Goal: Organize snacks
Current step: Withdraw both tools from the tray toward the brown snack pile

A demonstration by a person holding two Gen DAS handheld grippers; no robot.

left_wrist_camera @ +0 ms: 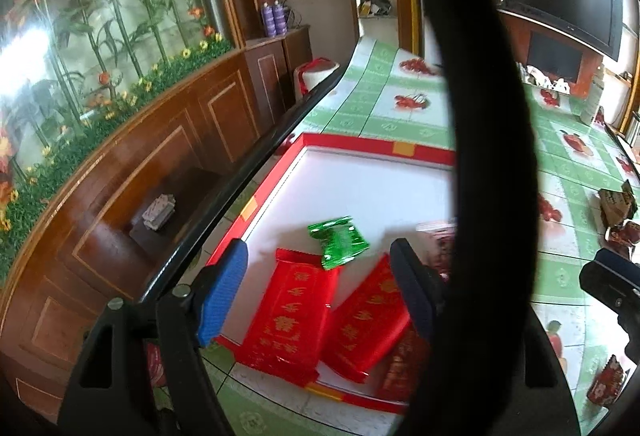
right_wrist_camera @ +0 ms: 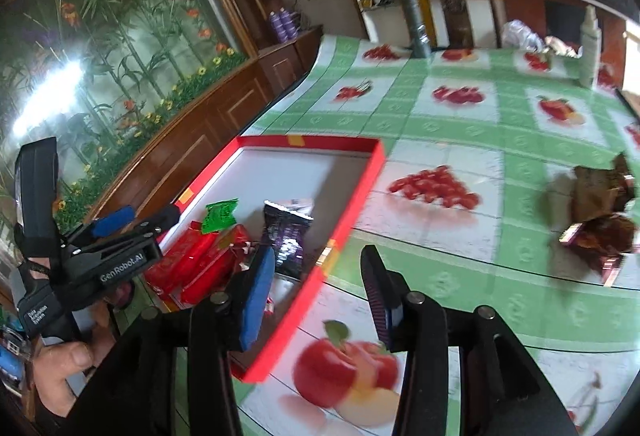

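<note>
The left gripper (left_wrist_camera: 320, 284) hangs over the near end of the red tray (left_wrist_camera: 372, 146), its blue-padded fingers (left_wrist_camera: 222, 296) spread apart with nothing between them. No earlier state is told here; the pads press on nothing. Its black body, seen from the right wrist camera, reads "GenRobot.AI" in white, with a smaller line on the grip too blurred to read; a hand (right_wrist_camera: 64, 372) holds it by the table's near left corner.

Right under those fingers two red packets (left_wrist_camera: 288, 312) with gold characters lie side by side on the tray's white floor, and a green packet (left_wrist_camera: 338, 242) rests just beyond, its near end overlapping the left red one. A dark purple packet (right_wrist_camera: 288, 232) lies beside them, toward the tray's right wall.

The right gripper (right_wrist_camera: 320, 300) is also parted and empty, straddling the tray's right wall near its near right corner: one finger over the tray, the other over the tablecloth (right_wrist_camera: 440, 108).

The far half of the tray is bare. The tray lies close along the table's left edge. To its right the green-and-white fruit-printed cloth is open as far as a loose heap of brown and red snack packets (right_wrist_camera: 600, 212) toward the right edge.
</note>
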